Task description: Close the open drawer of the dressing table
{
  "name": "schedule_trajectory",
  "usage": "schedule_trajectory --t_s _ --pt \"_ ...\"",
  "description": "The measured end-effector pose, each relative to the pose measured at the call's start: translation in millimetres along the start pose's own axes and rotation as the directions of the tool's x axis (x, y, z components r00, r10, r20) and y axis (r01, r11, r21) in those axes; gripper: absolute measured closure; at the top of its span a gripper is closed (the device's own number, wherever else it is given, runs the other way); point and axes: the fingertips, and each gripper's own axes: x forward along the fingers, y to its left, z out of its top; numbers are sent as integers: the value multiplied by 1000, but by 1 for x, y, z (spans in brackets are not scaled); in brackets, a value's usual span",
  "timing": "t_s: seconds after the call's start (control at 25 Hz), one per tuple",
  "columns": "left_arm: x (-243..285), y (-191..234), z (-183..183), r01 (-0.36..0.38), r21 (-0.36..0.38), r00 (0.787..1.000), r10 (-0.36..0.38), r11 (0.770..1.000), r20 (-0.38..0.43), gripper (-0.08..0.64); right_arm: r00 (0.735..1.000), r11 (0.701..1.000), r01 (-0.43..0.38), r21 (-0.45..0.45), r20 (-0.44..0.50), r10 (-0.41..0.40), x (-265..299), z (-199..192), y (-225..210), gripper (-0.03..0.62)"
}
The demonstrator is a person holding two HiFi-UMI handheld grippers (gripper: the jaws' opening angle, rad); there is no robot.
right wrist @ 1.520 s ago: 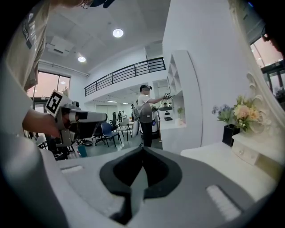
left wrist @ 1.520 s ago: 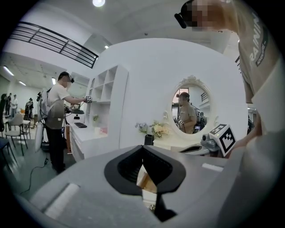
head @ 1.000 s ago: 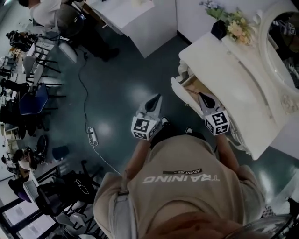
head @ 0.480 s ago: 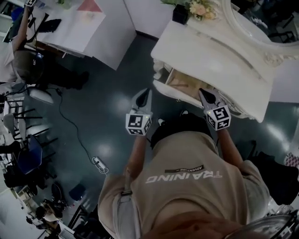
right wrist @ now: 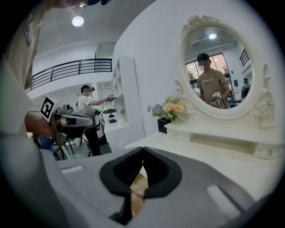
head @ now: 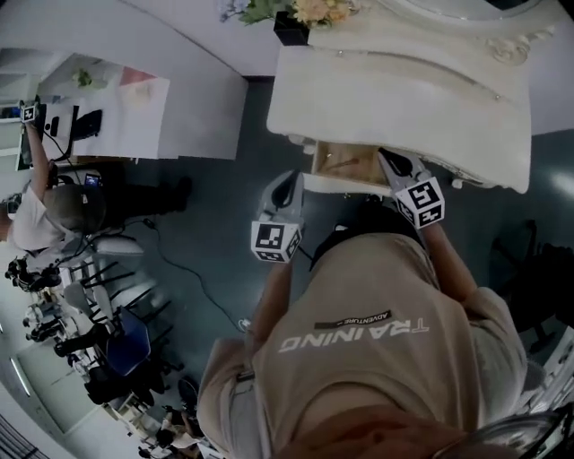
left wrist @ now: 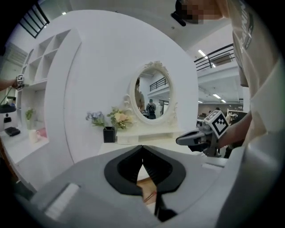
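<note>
Presently, the drawer (head: 345,164) is shown pulled out from the front of the desk (head: 404,81), with its wooden inside exposed. The left gripper (head: 285,181) and the right gripper (head: 388,161) are held near either end of the drawer front. The fingers of each are pressed together, with nothing between them. Closed tips are judged suited to a push, for which no grasp is needed. The white desk top is bare except for a dark flower pot (head: 291,27) at its rear corner, beside an oval mirror (right wrist: 218,67). A dark glossy floor (head: 215,197) and, well apart, a person (head: 40,211) among chairs are seen around it.
</note>
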Motion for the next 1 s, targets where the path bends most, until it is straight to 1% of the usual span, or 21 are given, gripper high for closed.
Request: schedule_trajectory --t_s 0.08,0.16,0.24,0.36,0.52,0.6,0.72,0.84,1.0 --pt "18 0 -1 27 3 998 -26 1000 -52 554 1000 1000 14 25 13 -14 2 1 -19 594" --pt "34 1 -5 31 -29 995 -33 999 -95 554 1000 999 25 39 16 -25 0 -2 -38 594" --pt "47 -2 -5 24 -59 994 -30 998 -109 554 999 998 31 48 11 -32 -7 -11 -58 594" --pt "65 -10 0 28 -53 993 -34 998 -117 554 999 997 50 60 2 -50 -21 -24 -82 594" --pt "94 -25 -5 84 -24 985 -87 996 -150 554 997 992 76 98 -15 -75 -42 -40 -95 594" --pt "110 -31 -12 109 -48 979 -116 993 -167 554 997 990 79 114 -33 -76 -49 -48 -98 594" --pt "124 -36 -26 129 -87 971 -143 988 -189 554 996 988 78 135 -63 -70 -55 -62 -97 594" --pt "127 -38 -53 153 -92 953 -172 984 -249 554 994 985 80 153 -88 -67 -57 -78 -89 594" --pt "128 -39 -101 201 -115 903 -230 973 -362 554 988 982 87 166 -138 -64 -58 -98 -75 594"
